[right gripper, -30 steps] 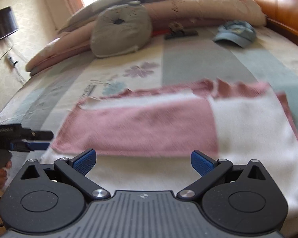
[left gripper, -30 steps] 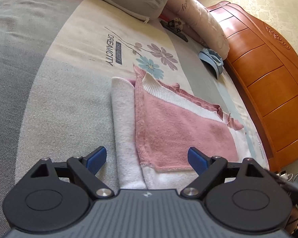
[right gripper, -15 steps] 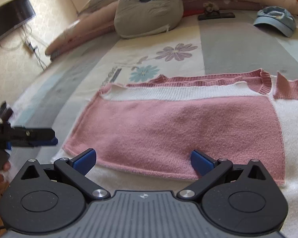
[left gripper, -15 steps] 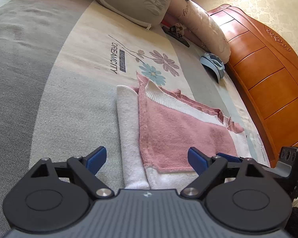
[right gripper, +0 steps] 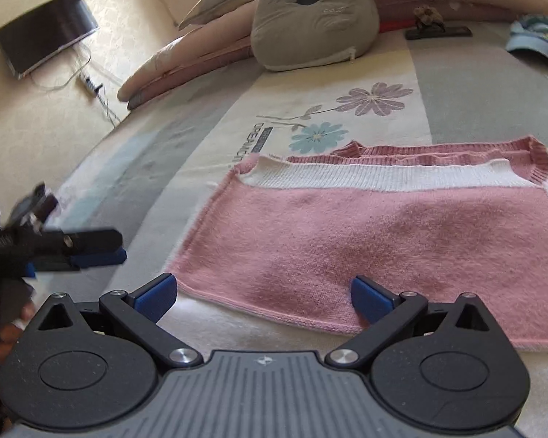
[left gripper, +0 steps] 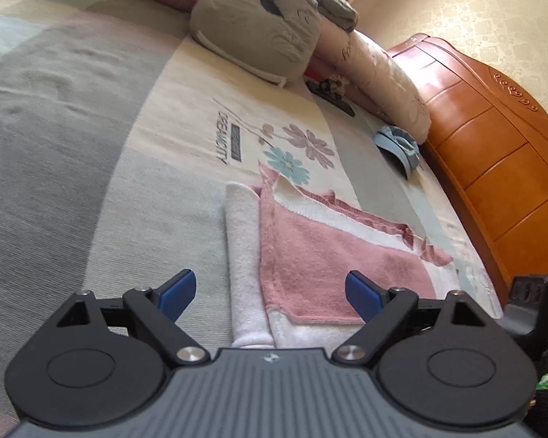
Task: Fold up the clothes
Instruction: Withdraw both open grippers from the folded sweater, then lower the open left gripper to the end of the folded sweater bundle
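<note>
So both sets of fingers are spread wide with nothing between them. The right gripper (right gripper: pixel 261 297) hovers at the sweater's (right gripper: pixel 402 241) pink near hem, garment stretching toward 12 o'clock, long axis running 9 to 3. The left gripper (left gripper: pixel 270 294) sits off the short end by the folded white sleeve (left gripper: pixel 243 255), sweater at its 12 to 1. On the bedspread (left gripper: pixel 91 146), I'd guess the right one's closer for the next fold.

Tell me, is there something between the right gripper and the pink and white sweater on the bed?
Nothing visible is. The right gripper is open just above the pink and white sweater; the left gripper is off to the side.
</note>
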A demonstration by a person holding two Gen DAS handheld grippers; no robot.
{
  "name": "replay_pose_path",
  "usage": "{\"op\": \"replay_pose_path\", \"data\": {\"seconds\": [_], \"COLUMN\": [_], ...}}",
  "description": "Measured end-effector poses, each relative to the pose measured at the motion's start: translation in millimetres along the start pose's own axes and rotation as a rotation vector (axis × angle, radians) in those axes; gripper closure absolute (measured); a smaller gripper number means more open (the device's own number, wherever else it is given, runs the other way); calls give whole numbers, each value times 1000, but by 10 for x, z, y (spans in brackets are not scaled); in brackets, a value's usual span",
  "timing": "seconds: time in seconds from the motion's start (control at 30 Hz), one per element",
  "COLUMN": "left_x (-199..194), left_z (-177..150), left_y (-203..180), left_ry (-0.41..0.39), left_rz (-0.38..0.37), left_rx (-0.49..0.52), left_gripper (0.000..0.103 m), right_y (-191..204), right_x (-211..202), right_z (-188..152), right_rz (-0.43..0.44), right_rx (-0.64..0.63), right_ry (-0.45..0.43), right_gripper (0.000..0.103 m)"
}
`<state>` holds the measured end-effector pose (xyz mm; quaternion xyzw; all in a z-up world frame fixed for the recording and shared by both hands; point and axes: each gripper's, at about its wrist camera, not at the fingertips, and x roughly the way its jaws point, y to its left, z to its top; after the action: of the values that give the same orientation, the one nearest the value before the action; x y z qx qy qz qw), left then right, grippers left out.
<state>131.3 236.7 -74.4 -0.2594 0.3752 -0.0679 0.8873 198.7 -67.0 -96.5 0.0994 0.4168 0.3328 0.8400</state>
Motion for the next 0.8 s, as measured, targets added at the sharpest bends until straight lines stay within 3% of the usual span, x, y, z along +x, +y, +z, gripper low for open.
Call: {"op": "replay_pose_path", "data": {"seconds": [0.07, 0.23, 0.37, 0.47, 0.53, 0.63, 0.8], "left_x": [-24, 26, 75, 78, 73, 92, 195], "left_z": [2, -11, -52, -87, -100, -107, -132], "left_y": [-23, -91, -126, -149, -154, -156, -168], "left_ry": [-15, -9, 1, 6, 7, 9, 33], "left_rz": [1, -14, -36, -28, -25, -23, -9], "left_rx": [3, 14, -1, -3, -5, -9, -13], "left_gripper": [14, 14, 14, 14, 14, 14, 14], "right_y": [-78, -524, -1169, -1576, -1625, -1527, -1219], "right_x": [-155, -658, -868, -1015, -1193, -1407, -1395], "right_z": [37, 22, -84, -181, -215, -269, -330], "right_rz": [-11, -191, -358, -449, -401, -400, -236], "right_rx": [33, 78, 240, 358, 390, 404, 383], "right_ry": [-29, -160, -187, -144, -165, -188, -113], "right_gripper": [0, 0, 0, 0, 0, 0, 0]}}
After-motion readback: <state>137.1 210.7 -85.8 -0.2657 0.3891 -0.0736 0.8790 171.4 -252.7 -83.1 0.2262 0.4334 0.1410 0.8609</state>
